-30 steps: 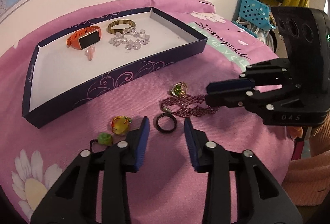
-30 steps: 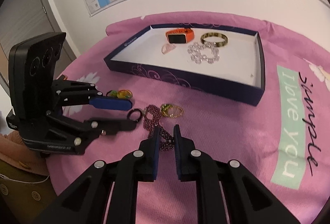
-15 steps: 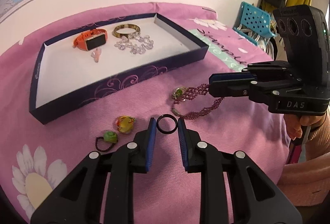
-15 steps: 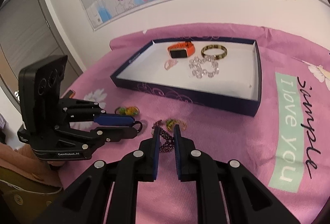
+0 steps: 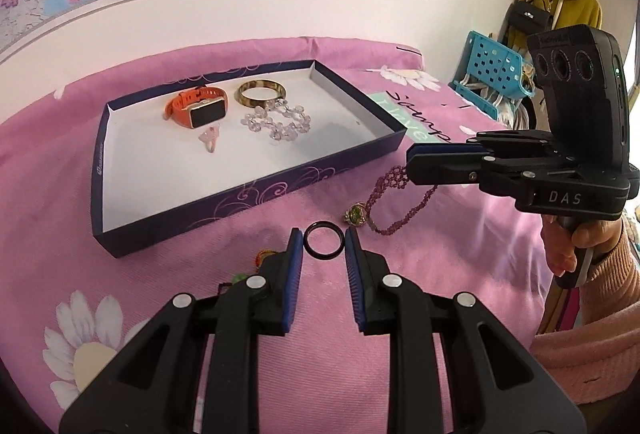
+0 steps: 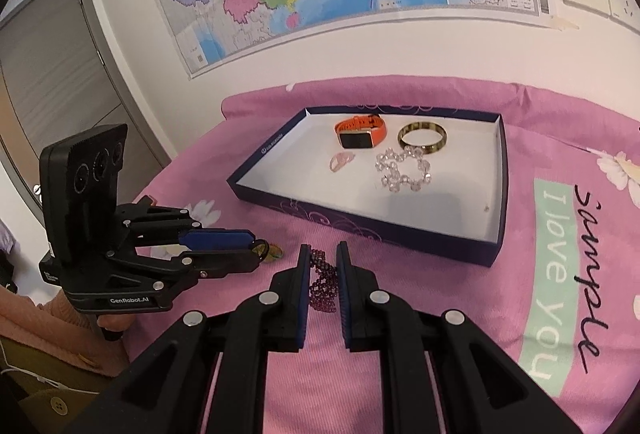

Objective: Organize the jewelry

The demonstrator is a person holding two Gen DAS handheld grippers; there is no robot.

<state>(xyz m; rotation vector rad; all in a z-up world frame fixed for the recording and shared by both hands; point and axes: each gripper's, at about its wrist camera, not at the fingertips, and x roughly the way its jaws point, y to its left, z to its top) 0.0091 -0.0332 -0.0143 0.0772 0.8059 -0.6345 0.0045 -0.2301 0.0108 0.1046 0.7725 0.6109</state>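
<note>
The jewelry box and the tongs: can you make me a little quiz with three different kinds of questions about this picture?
1. True or false: the orange watch lies inside the box.
2. What do the left tongs hold? A) black ring B) gold bangle C) pink ring
3. Fill in: the right tongs pinch the purple beaded ______.

Key:
1. True.
2. A, the black ring. The gold bangle and the pink ring are in the box.
3. Bracelet: the purple beaded bracelet hangs from them above the pink cloth.
</note>
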